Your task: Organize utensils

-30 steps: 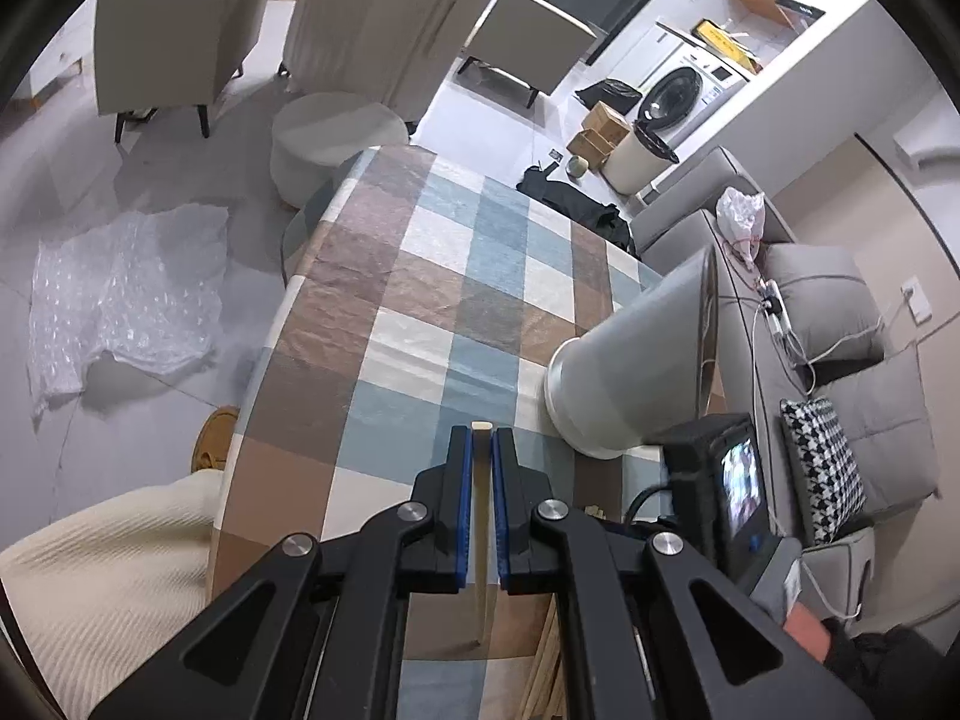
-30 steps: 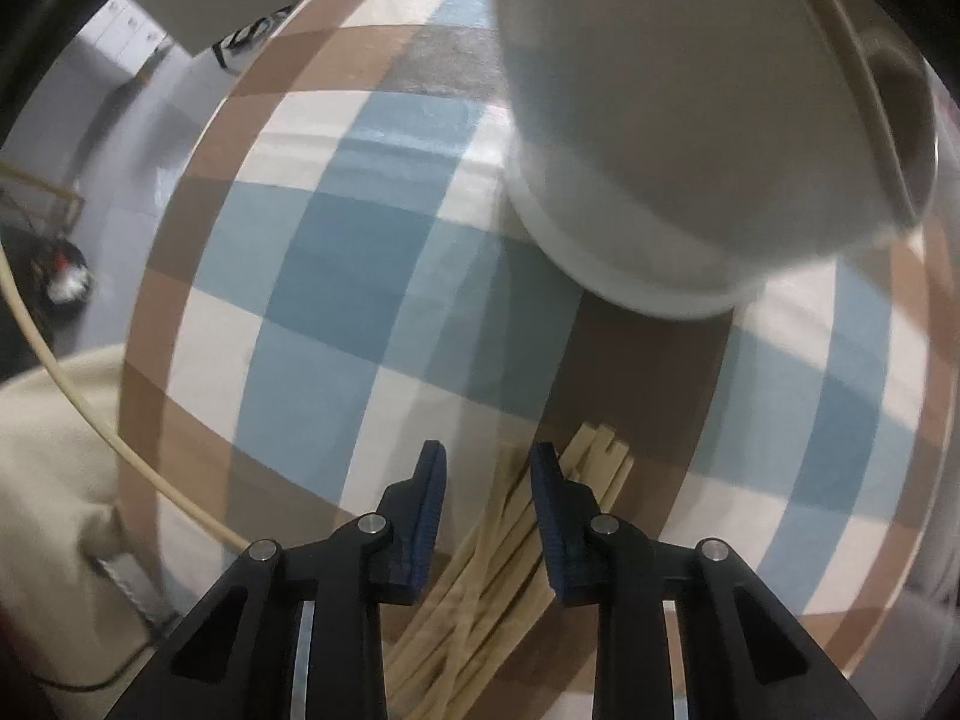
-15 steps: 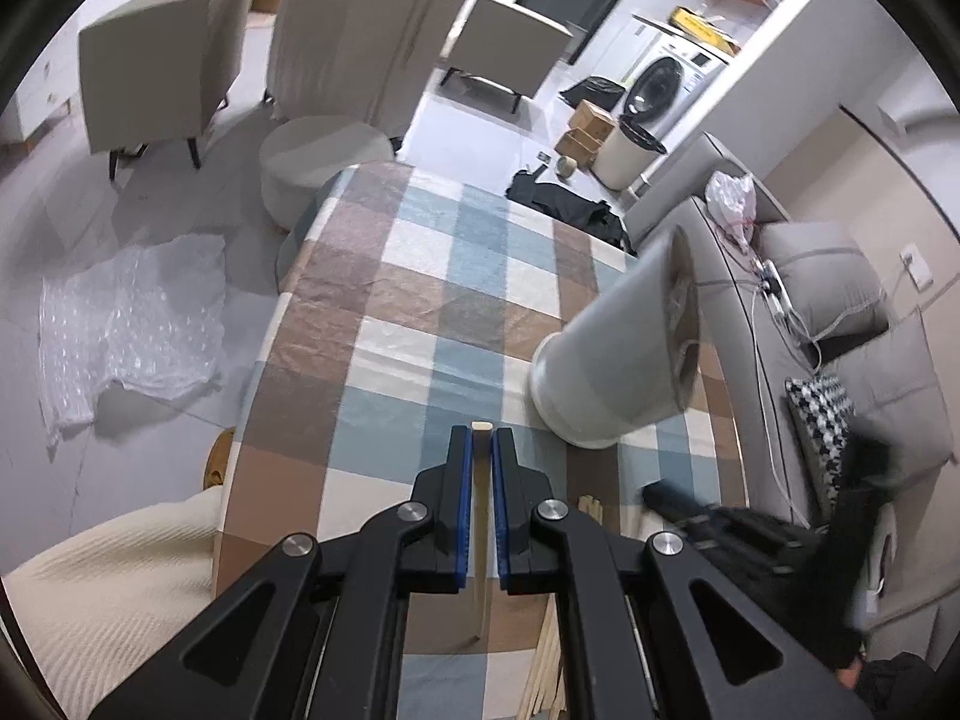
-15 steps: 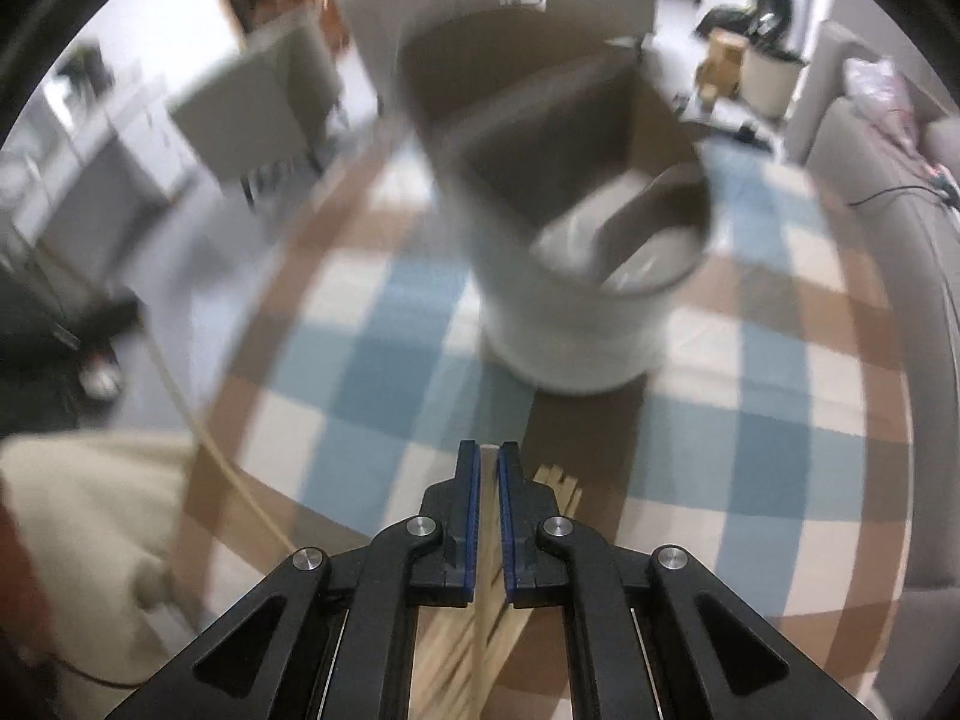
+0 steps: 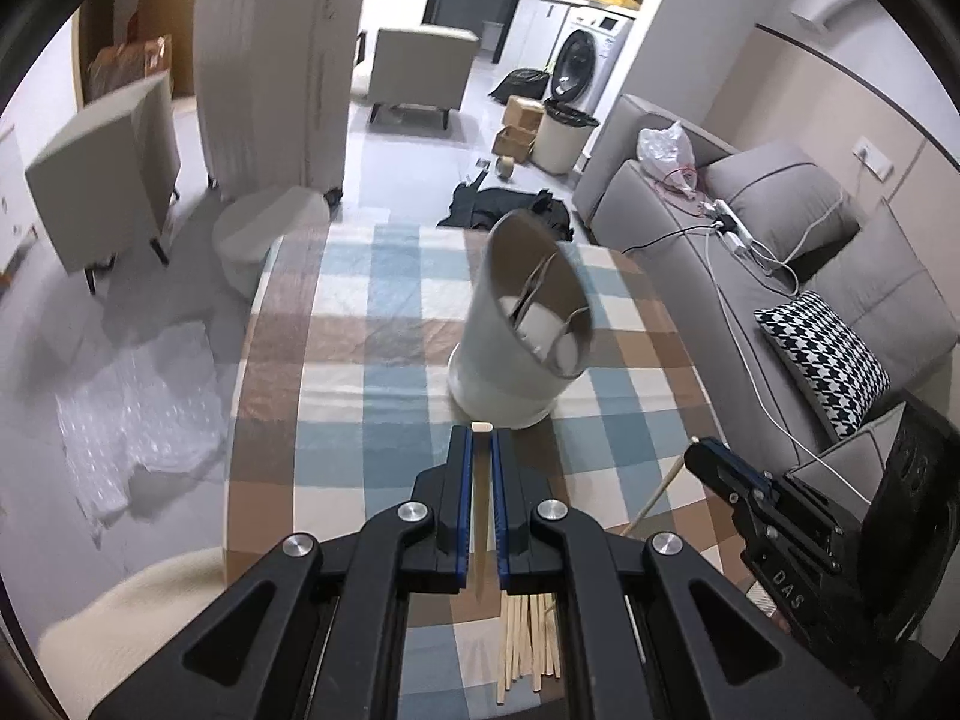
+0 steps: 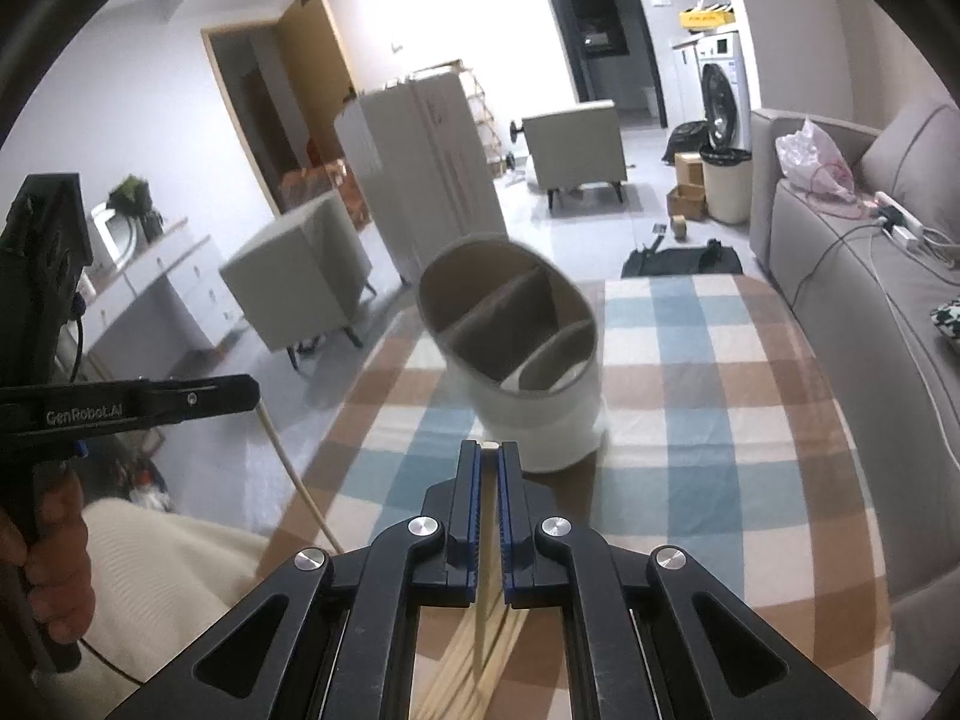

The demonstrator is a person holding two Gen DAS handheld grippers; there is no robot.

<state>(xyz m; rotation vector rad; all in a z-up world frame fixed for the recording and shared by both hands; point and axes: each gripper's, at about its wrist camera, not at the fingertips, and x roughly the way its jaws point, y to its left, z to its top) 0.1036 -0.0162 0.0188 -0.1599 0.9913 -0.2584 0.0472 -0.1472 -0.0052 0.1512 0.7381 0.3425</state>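
A white cylindrical utensil holder [image 5: 516, 354] with inner dividers stands on the checked tablecloth [image 5: 372, 324]; it also shows in the right wrist view [image 6: 528, 372]. My left gripper [image 5: 480, 441] is shut on a wooden chopstick [image 5: 480, 516], just short of the holder. My right gripper [image 6: 490, 456] is shut on another chopstick [image 6: 485, 588], raised before the holder. A pile of loose chopsticks [image 5: 528, 642] lies on the cloth below the left gripper. The right gripper also shows at the right of the left wrist view [image 5: 720, 468].
A grey sofa [image 5: 780, 252] with cushions and cables runs along the table's right side. Chairs [image 5: 102, 174], a round stool [image 5: 264, 234] and bubble wrap [image 5: 132, 414] are on the floor to the left. A cream-sleeved arm [image 6: 156, 588] is at lower left.
My right gripper closed on a chopstick from the pile and lifted it, tilting up toward the holder's opening. My left gripper, still holding its chopstick, also rose and tilted up.
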